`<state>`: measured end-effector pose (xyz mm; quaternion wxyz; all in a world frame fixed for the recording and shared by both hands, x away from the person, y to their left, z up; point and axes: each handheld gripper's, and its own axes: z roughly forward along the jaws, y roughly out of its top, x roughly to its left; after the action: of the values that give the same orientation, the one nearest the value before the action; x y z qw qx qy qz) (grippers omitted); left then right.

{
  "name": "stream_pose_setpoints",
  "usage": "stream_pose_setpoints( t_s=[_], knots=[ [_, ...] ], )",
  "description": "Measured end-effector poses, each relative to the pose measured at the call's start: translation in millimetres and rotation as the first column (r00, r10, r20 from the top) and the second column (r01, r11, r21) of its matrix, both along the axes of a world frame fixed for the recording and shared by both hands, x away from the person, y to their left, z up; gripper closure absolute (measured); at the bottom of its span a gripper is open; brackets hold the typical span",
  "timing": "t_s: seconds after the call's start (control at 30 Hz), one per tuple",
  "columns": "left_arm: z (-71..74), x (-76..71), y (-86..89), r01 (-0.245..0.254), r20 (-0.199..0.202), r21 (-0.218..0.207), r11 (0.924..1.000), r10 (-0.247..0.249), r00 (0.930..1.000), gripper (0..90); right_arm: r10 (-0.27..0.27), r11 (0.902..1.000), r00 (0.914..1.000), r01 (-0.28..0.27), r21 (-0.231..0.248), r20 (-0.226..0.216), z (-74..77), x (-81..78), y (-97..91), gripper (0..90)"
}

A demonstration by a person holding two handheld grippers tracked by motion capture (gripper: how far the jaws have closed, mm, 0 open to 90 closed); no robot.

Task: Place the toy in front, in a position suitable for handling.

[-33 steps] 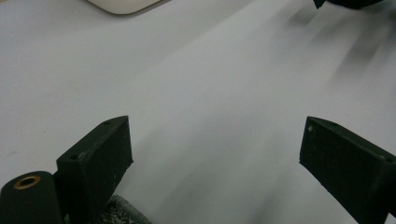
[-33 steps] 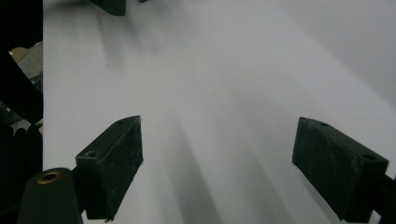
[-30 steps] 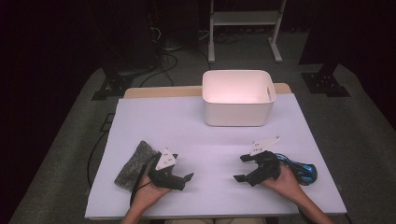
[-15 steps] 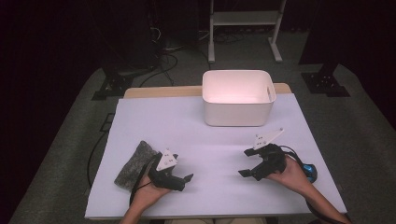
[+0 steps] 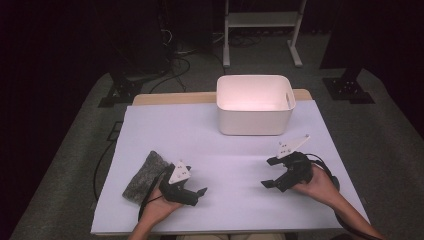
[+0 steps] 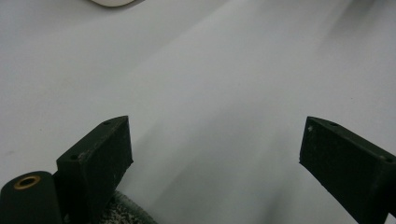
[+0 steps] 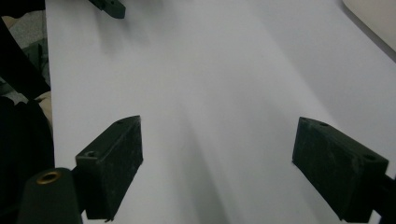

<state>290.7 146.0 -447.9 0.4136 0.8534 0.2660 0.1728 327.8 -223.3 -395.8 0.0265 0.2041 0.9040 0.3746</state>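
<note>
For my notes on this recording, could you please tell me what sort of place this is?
Probably a lab or studio recording station: a white-covered table with dark surroundings, cables on the grey carpet behind it, and a white metal stand at the back.

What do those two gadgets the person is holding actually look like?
Each is a black handheld gripper with two blocky black jaws. The left gripper and right gripper each carry a pale three-cornered plate on top, and a dark cable trails from each. In the gripper views, the jaw pads look scuffed, with small screw holes. The forearms are bare, without sleeves.
</note>
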Motion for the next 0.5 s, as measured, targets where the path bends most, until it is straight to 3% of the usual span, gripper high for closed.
stream_pose_setpoints(
  t_s=[0.5],
  knots=[
    [-0.8,-0.2,-0.1,0.008,0.011,0.025,0.9997,-0.008,0.9999,8.5,-0.028,0.9993,0.9994,0.029,-0.023,0.019,10.9,-3.4,-29.3,14.9]
  ],
)
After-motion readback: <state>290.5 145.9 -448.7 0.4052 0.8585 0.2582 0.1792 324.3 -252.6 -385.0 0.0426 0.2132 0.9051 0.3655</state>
